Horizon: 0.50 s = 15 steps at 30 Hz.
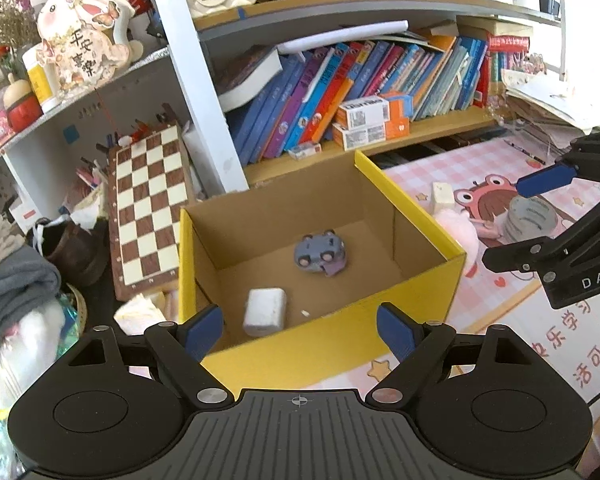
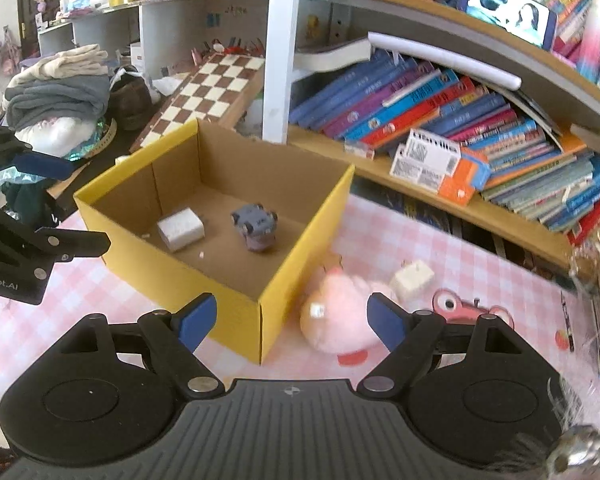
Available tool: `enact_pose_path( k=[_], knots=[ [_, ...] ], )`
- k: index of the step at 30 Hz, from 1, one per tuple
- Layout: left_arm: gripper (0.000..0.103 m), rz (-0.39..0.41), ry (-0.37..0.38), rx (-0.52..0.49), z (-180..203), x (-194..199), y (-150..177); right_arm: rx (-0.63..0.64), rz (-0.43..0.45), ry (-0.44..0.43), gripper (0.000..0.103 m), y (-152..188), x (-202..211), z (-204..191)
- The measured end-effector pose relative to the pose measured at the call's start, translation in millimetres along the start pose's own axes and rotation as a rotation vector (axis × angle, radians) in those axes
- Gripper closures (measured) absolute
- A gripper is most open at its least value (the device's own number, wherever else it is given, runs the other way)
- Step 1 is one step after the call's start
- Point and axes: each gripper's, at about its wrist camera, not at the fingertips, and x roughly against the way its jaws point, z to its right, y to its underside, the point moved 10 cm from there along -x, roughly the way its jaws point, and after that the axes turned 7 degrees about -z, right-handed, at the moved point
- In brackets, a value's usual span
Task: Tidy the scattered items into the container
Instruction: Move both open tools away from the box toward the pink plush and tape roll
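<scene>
Now, box [image 1: 380, 316]: holds block [image 1: 265, 312], grey toy [image 1: 319, 254]
Left claw [image 1: 300, 330]: wide, empty
Right claw [image 2: 291, 320]: wide, empty
Pink plush [image 2: 340, 304]: beside box

Pink plush toy [image 2: 342, 312] beside yellow box [image 2: 204, 276]

A lived-in home room: crammed bookshelves [image 1: 360, 76], a chessboard [image 1: 150, 208], folded clothes [image 2: 60, 88] and a pink checked mat [image 2: 400, 240].
</scene>
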Motion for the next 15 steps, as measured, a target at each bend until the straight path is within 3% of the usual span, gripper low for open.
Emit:
enact_pose_path(
  k=[15],
  knots=[
    [0.017, -0.081, -0.012, 0.064, 26.3, -3.9, 28.9, -0.036, -0.055, -0.026, 0.02, 41.4, 0.7, 14.3]
  ],
)
